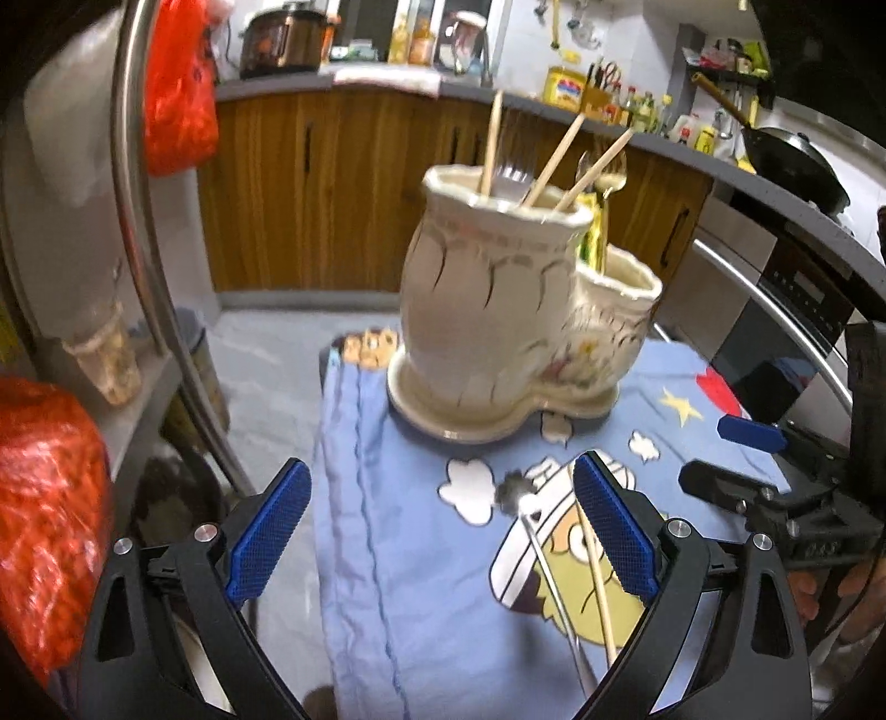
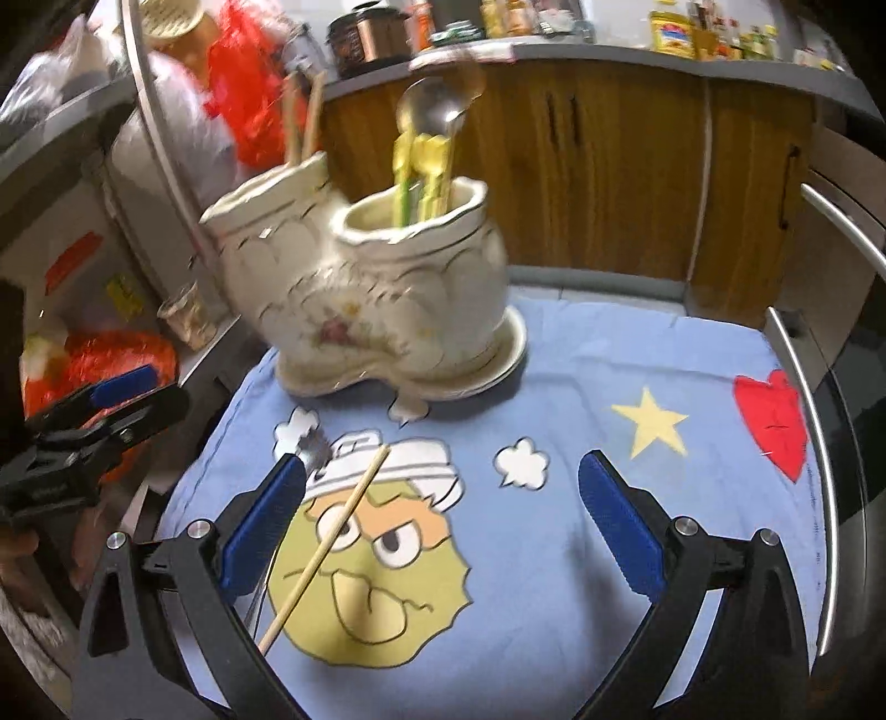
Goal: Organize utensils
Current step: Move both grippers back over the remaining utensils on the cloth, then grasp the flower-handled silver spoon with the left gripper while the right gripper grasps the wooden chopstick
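A cream boot-shaped ceramic holder [image 1: 498, 299] [image 2: 365, 299] stands on a blue cartoon cloth [image 1: 421, 554] [image 2: 554, 554]. Its tall pot holds chopsticks [image 1: 554, 160] and a fork [image 1: 512, 171]; its low pot holds spoons [image 2: 437, 111] with yellow-green handles. One chopstick [image 2: 326, 548] [image 1: 595, 576] and a metal fork [image 1: 540, 548] [image 2: 313, 451] lie loose on the cloth. My left gripper [image 1: 443, 531] is open, the loose pieces by its right finger. My right gripper [image 2: 443, 526] is open above the cloth, the chopstick by its left finger.
Wooden cabinets [image 1: 343, 183] and a counter with bottles and a rice cooker [image 1: 282, 39] lie behind. Red mesh bags [image 1: 44, 498] and a metal rail [image 1: 138, 221] are at the left. An oven [image 1: 797, 310] stands at the right.
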{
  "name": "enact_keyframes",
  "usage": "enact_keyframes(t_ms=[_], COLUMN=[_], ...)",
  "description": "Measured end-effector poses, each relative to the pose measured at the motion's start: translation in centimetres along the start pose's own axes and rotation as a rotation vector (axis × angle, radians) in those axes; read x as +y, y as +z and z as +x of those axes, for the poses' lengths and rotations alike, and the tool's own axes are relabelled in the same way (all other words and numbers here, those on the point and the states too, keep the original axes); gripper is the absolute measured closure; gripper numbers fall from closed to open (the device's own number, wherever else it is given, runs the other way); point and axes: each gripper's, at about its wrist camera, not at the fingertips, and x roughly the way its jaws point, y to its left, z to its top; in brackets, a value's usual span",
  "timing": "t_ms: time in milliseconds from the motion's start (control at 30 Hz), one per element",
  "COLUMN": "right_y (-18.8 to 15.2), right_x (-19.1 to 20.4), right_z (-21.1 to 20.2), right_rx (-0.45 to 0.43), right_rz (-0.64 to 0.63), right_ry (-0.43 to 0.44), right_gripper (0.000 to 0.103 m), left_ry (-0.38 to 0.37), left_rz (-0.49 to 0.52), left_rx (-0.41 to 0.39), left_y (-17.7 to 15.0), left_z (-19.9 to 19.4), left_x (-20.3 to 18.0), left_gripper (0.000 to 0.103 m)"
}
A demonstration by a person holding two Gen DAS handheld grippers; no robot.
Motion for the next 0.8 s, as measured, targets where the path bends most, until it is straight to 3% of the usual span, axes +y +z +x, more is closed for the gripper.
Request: enact_keyframes(t_ms=[200,433,667,700,767,800], right_y=[-1.1,-2.4,-3.1,-3.2,-3.1,-3.0], right_x=[2.6,4.7,6.4,6.8,6.9,6.7], right_z=[1.2,2.7,4.4,4.6,4.7,4.7], right_rx=[0.079,0.147,0.176,0.170,0.183,0.185], right_rz=[-0.081,-0.141,-0.218,-0.243,-0.243,-0.238], right_ry=[0.041,0.049,-0.007,-0.016,0.000,0.000], right_gripper=[0.027,0.057,0.067,0.071,0.089,0.090], left_ry=[0.000,0.007,-0.006,-0.008,-0.009,-0.012], left_rz=[-0.009,0.065,0.095,0.094,0.094,0.096], left_rx=[0.069,0.098,0.137,0.141,0.148,0.152], left_y=[-0.5,-1.2,-1.8,-1.9,-1.9,-2.0], left_z=[1.0,0.9,1.5,1.5,1.7,1.7], left_x=[0.3,-0.7,-1.0,-0.9,-0.9,-0.9], left_gripper=[0.008,0.012,0.021,0.021,0.022,0.022])
